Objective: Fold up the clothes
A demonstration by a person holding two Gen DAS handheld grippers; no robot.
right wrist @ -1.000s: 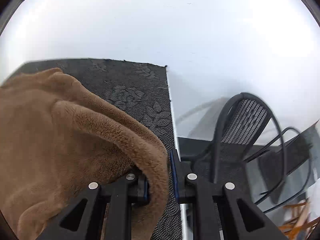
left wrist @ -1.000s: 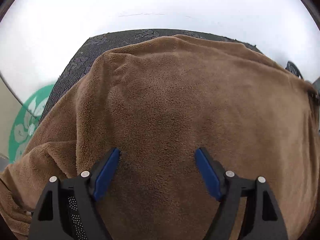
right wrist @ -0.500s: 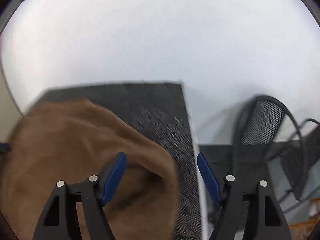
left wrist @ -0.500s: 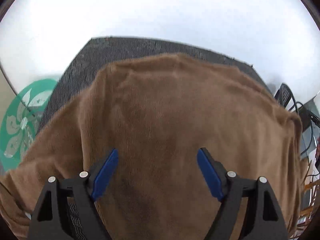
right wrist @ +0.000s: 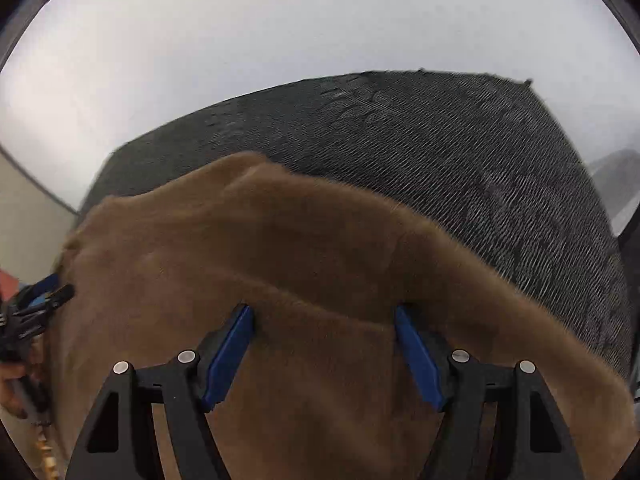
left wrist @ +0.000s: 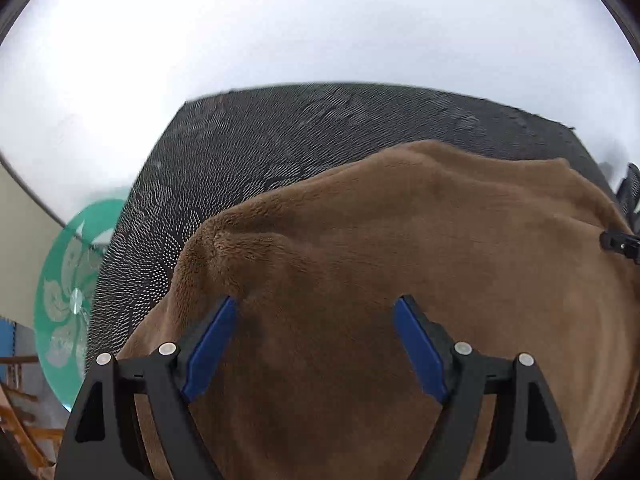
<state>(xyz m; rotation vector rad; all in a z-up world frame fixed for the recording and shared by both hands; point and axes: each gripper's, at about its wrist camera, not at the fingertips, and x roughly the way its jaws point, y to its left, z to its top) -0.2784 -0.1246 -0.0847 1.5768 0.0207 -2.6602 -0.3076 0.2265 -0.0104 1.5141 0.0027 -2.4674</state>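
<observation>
A brown fleece garment point(left wrist: 400, 280) lies heaped on a dark patterned mat point(left wrist: 280, 148), filling the lower centre and right of the left wrist view and the lower two thirds of the right wrist view point(right wrist: 280, 264). In the left wrist view its far edge runs as a rounded hump from the middle left up to the upper right, leaving a broad band of bare mat above and to the left; the mat's back edge curves across the upper middle against a white wall point(left wrist: 320, 20). In the right wrist view a thick folded rim of the fleece sweeps from the centre down to the lower right, with bare mat point(right wrist: 480, 168) open above and to the right as far as the mat's corner at upper right. The left gripper point(left wrist: 314, 316) hangs over the fleece with its blue pads spread wide and nothing pinched between them. The right gripper point(right wrist: 324, 324) has just been opening; its pads stand wide apart over the fleece, gripping none of it. A green round disc with a flower pattern point(left wrist: 68, 308) stands at the left edge, off the mat. The other gripper's tip shows at the right edge of the left view and at the left edge of the right view.
</observation>
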